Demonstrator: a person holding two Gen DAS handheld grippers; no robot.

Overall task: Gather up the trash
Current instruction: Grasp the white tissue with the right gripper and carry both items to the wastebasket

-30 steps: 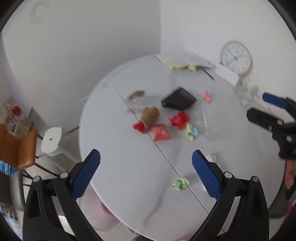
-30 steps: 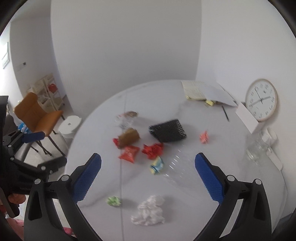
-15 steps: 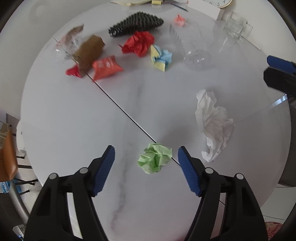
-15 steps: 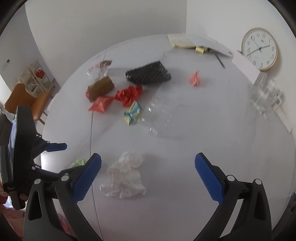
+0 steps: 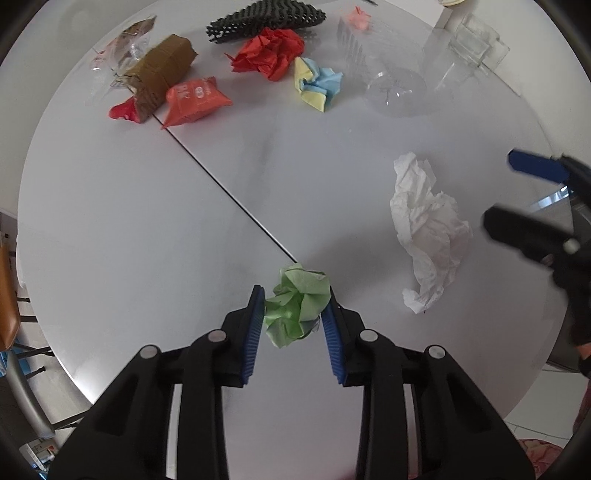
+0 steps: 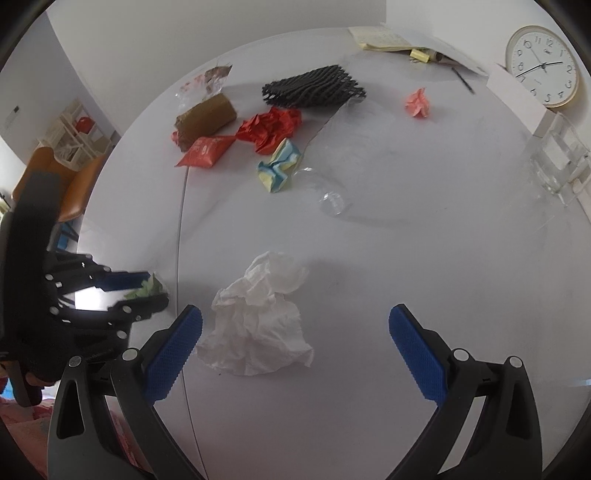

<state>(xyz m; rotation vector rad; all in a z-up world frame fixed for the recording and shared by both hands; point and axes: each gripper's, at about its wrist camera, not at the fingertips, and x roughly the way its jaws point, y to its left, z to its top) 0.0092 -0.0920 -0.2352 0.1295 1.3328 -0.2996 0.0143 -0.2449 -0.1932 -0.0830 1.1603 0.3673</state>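
Note:
A crumpled green paper ball (image 5: 295, 306) lies near the front edge of the round white table (image 5: 110, 221). My left gripper (image 5: 295, 295) points steeply down, its jaws closing tight with both blue pads pressed on the ball's sides. In the right wrist view the left gripper (image 6: 155, 290) shows at the left with the green ball (image 6: 147, 286) in it. A crumpled white tissue (image 6: 258, 321) lies between the wide-open fingers of my right gripper (image 6: 294, 313), closer to the left finger and untouched. The right gripper (image 5: 500, 192) hangs just right of the tissue (image 5: 424, 229).
Farther back lie red paper (image 5: 269, 55), a yellow-blue paper wad (image 5: 317, 83), an orange packet (image 5: 195, 99), a brown cardboard piece (image 5: 159, 74), black foam netting (image 5: 266, 18), pink paper (image 6: 417, 103) and a clear plastic cup (image 5: 391, 85). A clock (image 6: 543, 66) and a glass holder (image 6: 557, 162) stand at the right.
Both grippers have dropped toward the table. The left jaws went from wide open to closed on the green ball. The right gripper came down over the white tissue, still open.

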